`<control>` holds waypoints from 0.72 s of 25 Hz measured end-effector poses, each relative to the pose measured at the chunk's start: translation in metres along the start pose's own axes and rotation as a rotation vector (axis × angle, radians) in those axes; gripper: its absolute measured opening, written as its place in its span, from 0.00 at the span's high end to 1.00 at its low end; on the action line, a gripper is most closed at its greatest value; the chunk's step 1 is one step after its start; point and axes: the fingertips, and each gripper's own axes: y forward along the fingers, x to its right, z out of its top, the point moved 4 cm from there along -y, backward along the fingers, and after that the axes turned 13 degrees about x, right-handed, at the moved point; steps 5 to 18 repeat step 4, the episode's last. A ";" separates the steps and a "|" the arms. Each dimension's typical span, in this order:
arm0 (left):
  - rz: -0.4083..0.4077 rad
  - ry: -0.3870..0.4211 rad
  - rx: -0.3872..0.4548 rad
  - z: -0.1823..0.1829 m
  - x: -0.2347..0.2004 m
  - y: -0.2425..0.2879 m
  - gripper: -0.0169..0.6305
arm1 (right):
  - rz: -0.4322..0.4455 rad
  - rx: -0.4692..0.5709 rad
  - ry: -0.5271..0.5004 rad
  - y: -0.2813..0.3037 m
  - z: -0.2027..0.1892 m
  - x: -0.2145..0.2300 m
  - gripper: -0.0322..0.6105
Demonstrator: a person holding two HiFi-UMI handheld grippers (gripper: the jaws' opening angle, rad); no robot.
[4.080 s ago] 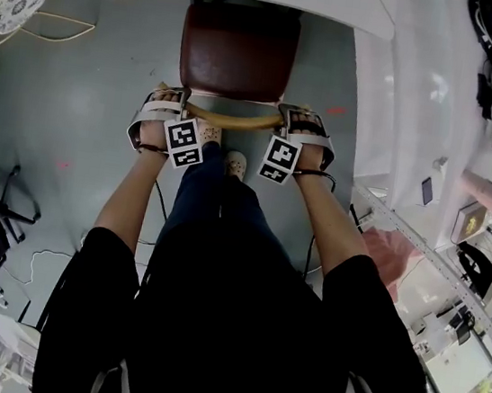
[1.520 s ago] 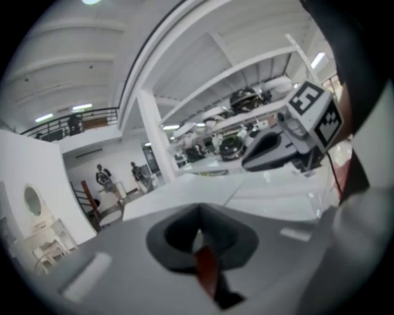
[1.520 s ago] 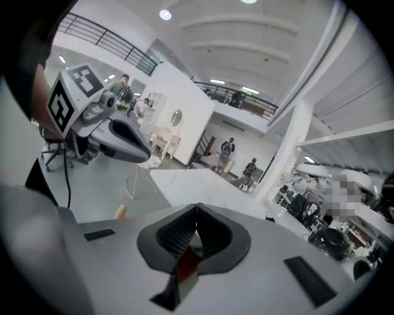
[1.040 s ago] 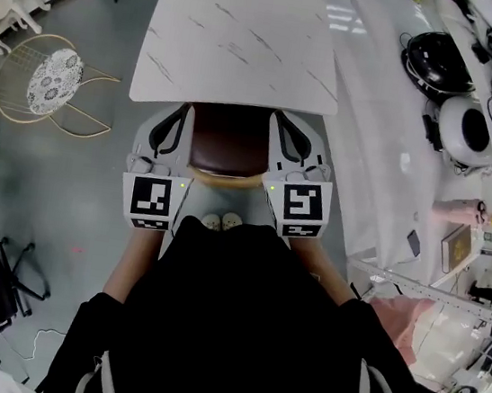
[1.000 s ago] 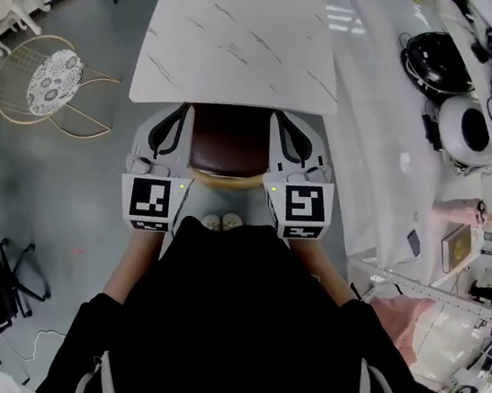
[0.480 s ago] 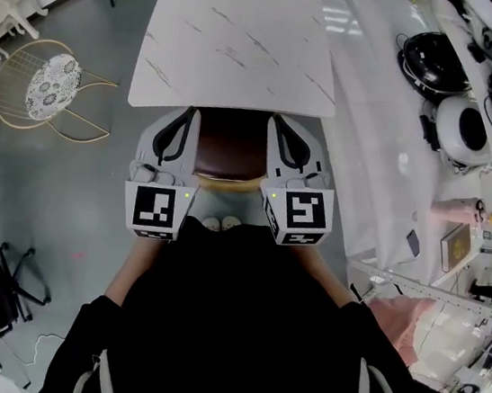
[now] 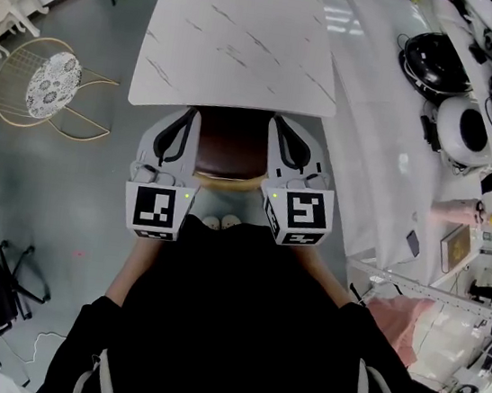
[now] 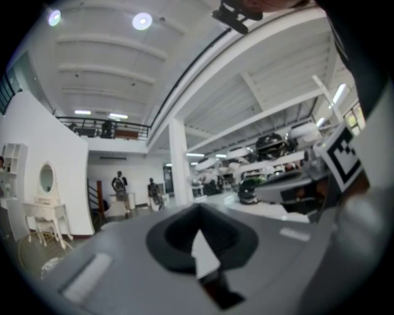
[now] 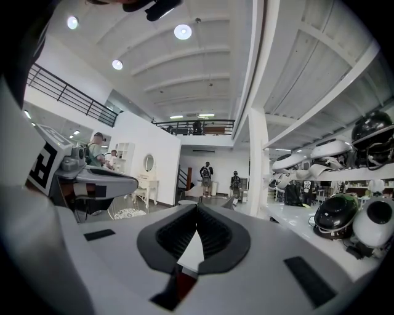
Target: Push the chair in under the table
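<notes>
Chair, brown seat with wooden back rail: sitting mostly under the near edge of the white marbled desk, only the rear of the seat showing. Left tool and right tool: both clenched on nothing, pointing toward the desk, flanking the chair just beside its seat. Person: standing directly behind the chair back.

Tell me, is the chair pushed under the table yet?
Partly. The chair's dark seat goes under the white table at its front, but much of it and the wooden back show outside. The left gripper and right gripper are shut, holding nothing, either side. More pushing probably remains.
</notes>
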 end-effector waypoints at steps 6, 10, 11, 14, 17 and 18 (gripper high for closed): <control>0.000 0.005 0.002 0.000 0.000 0.003 0.96 | -0.001 0.002 0.001 0.001 0.000 0.001 0.92; 0.000 0.005 0.002 0.000 0.000 0.003 0.96 | -0.001 0.002 0.001 0.001 0.000 0.001 0.92; 0.000 0.005 0.002 0.000 0.000 0.003 0.96 | -0.001 0.002 0.001 0.001 0.000 0.001 0.92; 0.000 0.005 0.002 0.000 0.000 0.003 0.96 | -0.001 0.002 0.001 0.001 0.000 0.001 0.92; 0.000 0.005 0.002 0.000 0.000 0.003 0.96 | -0.001 0.002 0.001 0.001 0.000 0.001 0.92; 0.000 0.005 0.002 0.000 0.000 0.003 0.96 | -0.001 0.002 0.001 0.001 0.000 0.001 0.92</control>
